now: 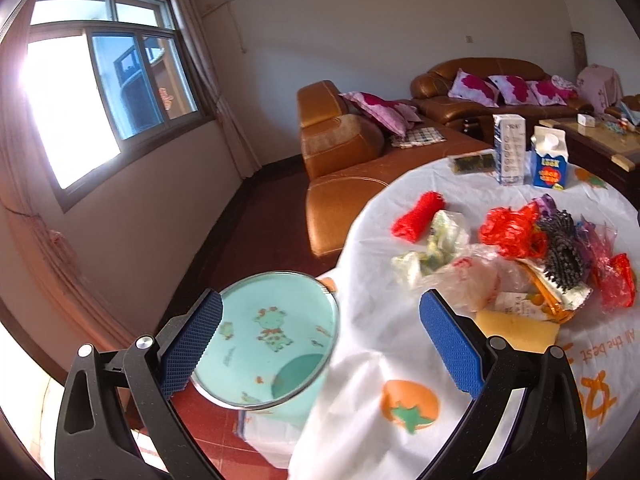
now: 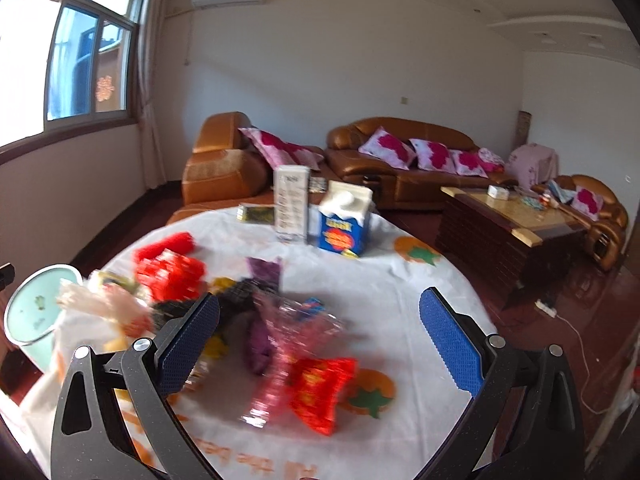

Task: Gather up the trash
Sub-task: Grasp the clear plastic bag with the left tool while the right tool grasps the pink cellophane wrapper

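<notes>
A heap of wrappers and bags lies on the white cloth of a round table (image 1: 372,344): a red net (image 1: 418,216), a red bag (image 1: 508,230), a clear bag (image 1: 472,280), a black brush (image 1: 566,256) and a yellow card (image 1: 516,328). A mint-green bin (image 1: 272,336) with a cartoon print stands beside the table's left edge. My left gripper (image 1: 320,344) is open above the bin's rim and the table edge, holding nothing. My right gripper (image 2: 320,344) is open over a pink clear wrapper (image 2: 292,336) and a red wrapper (image 2: 320,388). The bin (image 2: 32,308) shows at far left.
Two cartons, a tall white one (image 2: 292,208) and a blue one (image 2: 344,224), stand at the table's far side next to a dark packet (image 2: 256,214). Brown sofas (image 2: 400,160) and a wooden coffee table (image 2: 512,220) lie beyond. A white power strip (image 2: 546,308) trails on the red floor.
</notes>
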Available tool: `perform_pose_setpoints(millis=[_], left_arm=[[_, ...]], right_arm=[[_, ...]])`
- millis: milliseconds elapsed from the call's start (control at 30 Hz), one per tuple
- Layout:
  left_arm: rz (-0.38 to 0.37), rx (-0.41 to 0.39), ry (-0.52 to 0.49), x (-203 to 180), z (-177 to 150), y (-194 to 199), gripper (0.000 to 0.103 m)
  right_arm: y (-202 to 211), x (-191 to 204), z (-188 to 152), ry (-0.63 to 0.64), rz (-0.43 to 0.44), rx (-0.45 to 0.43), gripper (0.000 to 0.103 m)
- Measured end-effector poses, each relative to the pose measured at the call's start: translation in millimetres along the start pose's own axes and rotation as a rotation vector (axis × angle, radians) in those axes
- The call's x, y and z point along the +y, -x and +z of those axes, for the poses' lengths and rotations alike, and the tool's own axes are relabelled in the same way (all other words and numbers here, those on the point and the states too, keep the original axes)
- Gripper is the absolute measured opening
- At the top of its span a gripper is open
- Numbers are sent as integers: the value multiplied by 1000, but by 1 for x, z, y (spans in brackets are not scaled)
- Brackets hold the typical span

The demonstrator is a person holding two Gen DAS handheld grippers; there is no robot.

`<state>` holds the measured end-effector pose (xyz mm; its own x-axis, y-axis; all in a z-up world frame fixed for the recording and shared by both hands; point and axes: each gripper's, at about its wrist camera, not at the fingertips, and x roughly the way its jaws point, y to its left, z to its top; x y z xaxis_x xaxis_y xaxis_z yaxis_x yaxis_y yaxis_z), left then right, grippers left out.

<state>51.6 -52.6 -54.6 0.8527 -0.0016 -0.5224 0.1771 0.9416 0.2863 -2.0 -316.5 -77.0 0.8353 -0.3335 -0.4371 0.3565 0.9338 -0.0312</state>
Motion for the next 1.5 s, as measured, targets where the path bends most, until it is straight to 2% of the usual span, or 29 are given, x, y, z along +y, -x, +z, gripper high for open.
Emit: perform_pose_setpoints(millis=[167,367,400,433,500,533,600,633,733,800,1000,1167,1333,1500], left_arm=[[-32,19,-30,-36,3,-22,97],[-63,120,-16,-62,-4,-67,96],[-69,129,-17,-65,-5,-72,88],[-77,135,-20,-68,-6,-76,74],[-113,152,-20,-71,-7,-81,59],[-124,154,-24,-73,-8,-82,47],[-139,152,-32,-75,-9,-82,38],[-143,148,-38,-75,-9,-81,26],[-168,141,-35,-71,-8,-77,18],[-173,122,-41,-69,-5,-71,15],[-198,37,-34,-56,8,-36,13],[-178,-27,-40,-40,16,-12,13],[-145,-38,-45,-25,6,-2,13],[-122,-13,-45,-13,-10,-7,13]], right_arm=[[-16,-28,-20,-36,-42,45,98],[-31,-43,-36,-68,-51,80,98],[-33,-43,-38,-63,-50,84,98],[-35,-42,-39,-61,-47,88,98],[-38,-40,-42,-57,-41,95,98],[-39,-40,-43,-55,-39,97,98],[-39,-39,-46,-51,-35,103,98],[-39,-38,-47,-50,-35,105,98],[-37,-39,-47,-51,-37,103,98],[-37,-40,-47,-53,-38,99,98],[-36,-40,-46,-56,-42,94,98],[-34,-55,-46,-84,-65,103,98],[-33,-66,-48,-121,-66,117,98],[-29,-52,-50,-98,-26,125,98]])
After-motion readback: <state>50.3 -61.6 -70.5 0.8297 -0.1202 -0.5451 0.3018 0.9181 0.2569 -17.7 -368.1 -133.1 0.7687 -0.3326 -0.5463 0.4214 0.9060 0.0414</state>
